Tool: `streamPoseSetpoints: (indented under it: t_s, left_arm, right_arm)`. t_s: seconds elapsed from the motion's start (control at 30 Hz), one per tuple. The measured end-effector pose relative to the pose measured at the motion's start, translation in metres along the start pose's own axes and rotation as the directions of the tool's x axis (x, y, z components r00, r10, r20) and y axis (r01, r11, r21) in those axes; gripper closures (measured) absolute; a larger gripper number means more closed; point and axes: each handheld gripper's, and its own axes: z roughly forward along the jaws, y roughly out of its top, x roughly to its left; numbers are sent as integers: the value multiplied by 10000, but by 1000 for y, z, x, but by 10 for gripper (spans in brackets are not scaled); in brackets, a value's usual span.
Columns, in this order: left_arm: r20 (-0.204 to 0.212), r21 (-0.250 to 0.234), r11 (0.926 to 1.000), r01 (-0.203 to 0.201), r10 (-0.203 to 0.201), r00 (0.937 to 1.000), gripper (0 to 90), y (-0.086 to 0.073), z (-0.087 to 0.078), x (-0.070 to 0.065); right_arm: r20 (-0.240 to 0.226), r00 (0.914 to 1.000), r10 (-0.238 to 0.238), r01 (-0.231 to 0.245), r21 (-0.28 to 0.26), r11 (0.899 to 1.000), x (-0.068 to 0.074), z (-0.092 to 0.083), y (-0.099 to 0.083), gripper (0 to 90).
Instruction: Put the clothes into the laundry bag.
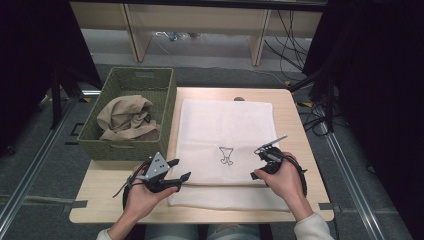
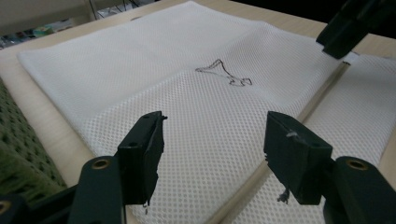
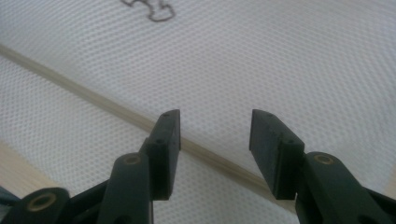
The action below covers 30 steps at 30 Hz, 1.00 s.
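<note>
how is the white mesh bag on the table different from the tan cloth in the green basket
The white mesh laundry bag lies spread flat on the wooden table; the tan cloth sits crumpled in the green woven basket. The bag is open netting with a small dark drawn mark; the cloth looks plain and opaque. Both are soft fabric.

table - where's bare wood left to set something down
Bare table runs as a strip right of the white mesh bag, and a corner patch lies below the green basket, left of the left tongs. The bag fills the middle; both tongs, right too, hang open over its near edge.
</note>
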Motion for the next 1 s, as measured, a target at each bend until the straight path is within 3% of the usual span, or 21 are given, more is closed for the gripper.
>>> streamPoseSetpoints:
  t_s: [0.07, 0.1, 0.17, 0.2, 0.23, 0.33, 0.4, 0.6, 0.77, 0.8, 0.9, 0.97, 1.0]
  left_arm:
    - [-34, -45, 10000, 47, -47, 10000, 394, 4, -2, 1]
    - [-21, -138, 9997, 196, -196, 9998, 397, 8, -3, 1]
    - [-105, -104, 9999, 59, -60, 9999, 388, 11, -6, 1]
    - [-95, -136, 9998, 128, -129, 9999, 385, 13, -6, 1]
    - [-72, -132, 9998, 118, -119, 9999, 383, 14, -7, 2]
    - [-119, -256, 9994, 241, -244, 9996, 388, 16, -7, 5]
    - [-99, -224, 9993, 314, -316, 9995, 396, 16, -8, 6]
    - [-76, -133, 9996, 250, -251, 9997, 400, 14, -7, 5]
    - [112, -170, 9993, 340, -338, 9994, 405, 13, -5, 3]
    - [74, -132, 9992, 375, -374, 9993, 405, 13, -5, 3]
    - [65, -86, 9993, 358, -357, 9993, 407, 12, -5, 4]
    - [53, -74, 9992, 382, -381, 9993, 408, 12, -4, 4]
    - [39, -78, 9992, 394, -393, 9992, 407, 12, -4, 5]
  right_arm:
    - [-11, 9998, -223, 223, 17, 9998, 4, 3, 2, 536]
    - [-190, 9972, -723, 725, 60, 9974, 12, 10, 8, 523]
    - [-285, 9917, -1250, 1250, -36, 9922, 18, 16, 12, 520]
    - [-399, 9915, -1235, 1243, 201, 9920, 24, 18, 15, 519]
    - [-365, 9850, -1688, 1695, 155, 9854, 29, 23, 18, 515]
    - [-428, 9803, -1928, 1945, 407, 9801, 45, 32, 25, 499]
    - [-552, 9660, -2527, 2557, 569, 9651, 53, 40, 29, 492]
    - [-514, 9408, -3349, 3386, 1034, 9352, 72, 55, 33, 488]
    - [-261, 9353, -3530, 3536, 1151, 9283, 75, 60, 33, 485]
    - [-319, 9294, -3678, 3690, 1097, 9229, 74, 61, 34, 488]
    - [-388, 9393, -3409, 3430, 865, 9353, 73, 58, 38, 493]
    - [-279, 9400, -3399, 3410, 906, 9357, 72, 57, 40, 492]
    - [-273, 9355, -3522, 3532, 934, 9309, 72, 57, 40, 490]
